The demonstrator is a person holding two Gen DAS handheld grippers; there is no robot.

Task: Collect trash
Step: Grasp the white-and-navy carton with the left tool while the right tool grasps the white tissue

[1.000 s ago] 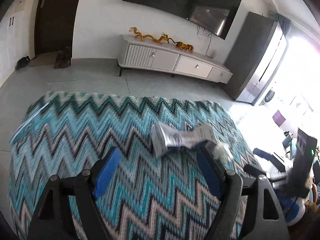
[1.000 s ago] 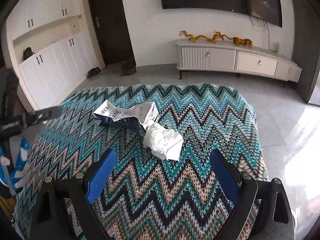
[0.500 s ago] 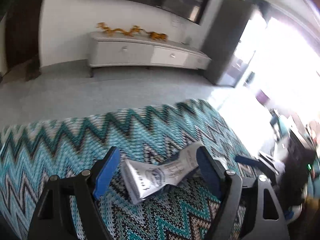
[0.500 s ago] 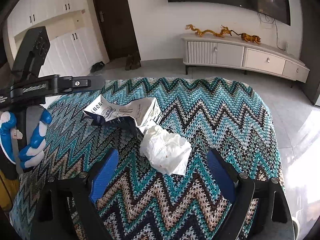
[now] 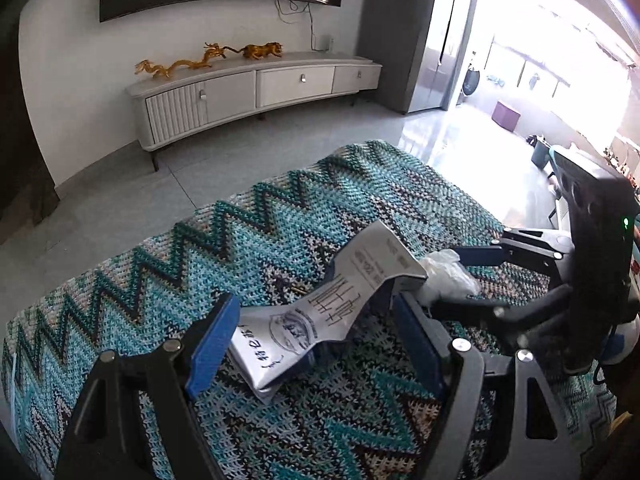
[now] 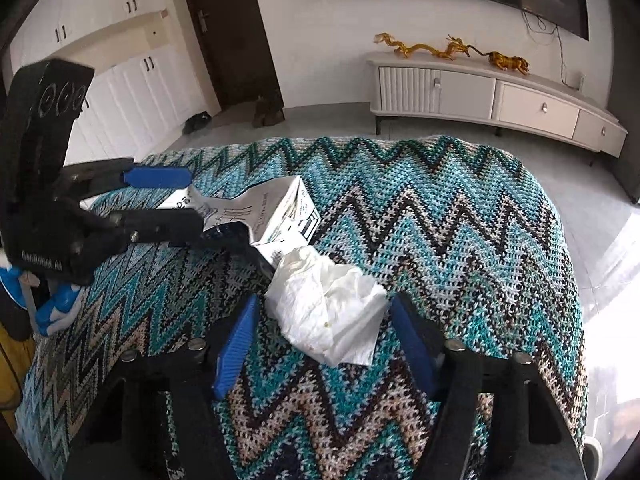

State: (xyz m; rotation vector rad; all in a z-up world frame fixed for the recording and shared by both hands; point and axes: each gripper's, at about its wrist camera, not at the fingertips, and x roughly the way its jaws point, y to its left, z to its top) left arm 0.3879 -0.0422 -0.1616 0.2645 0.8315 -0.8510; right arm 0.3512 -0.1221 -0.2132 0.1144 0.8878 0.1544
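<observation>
A crushed white-and-blue carton [image 5: 320,312] lies on the zigzag blanket [image 5: 200,248]. My left gripper [image 5: 316,320] is open, its blue pads on either side of the carton's near end, just touching or nearly so. A crumpled white tissue [image 6: 328,312] lies beside the carton [image 6: 276,208]. My right gripper [image 6: 324,320] is open with the tissue between its fingers. The left gripper [image 6: 160,196] shows in the right wrist view around the carton; the right gripper [image 5: 460,276] shows in the left wrist view around the tissue [image 5: 448,276].
The blanket [image 6: 440,220] covers a table that drops off to a grey tile floor on the far side. A white TV cabinet [image 6: 492,96] stands at the far wall. A dark door [image 6: 228,32] and white cupboards [image 6: 100,60] are at the left.
Both grippers have moved forward and down. The left one now straddles the carton, the right one straddles the tissue. Both have narrowed somewhat.
</observation>
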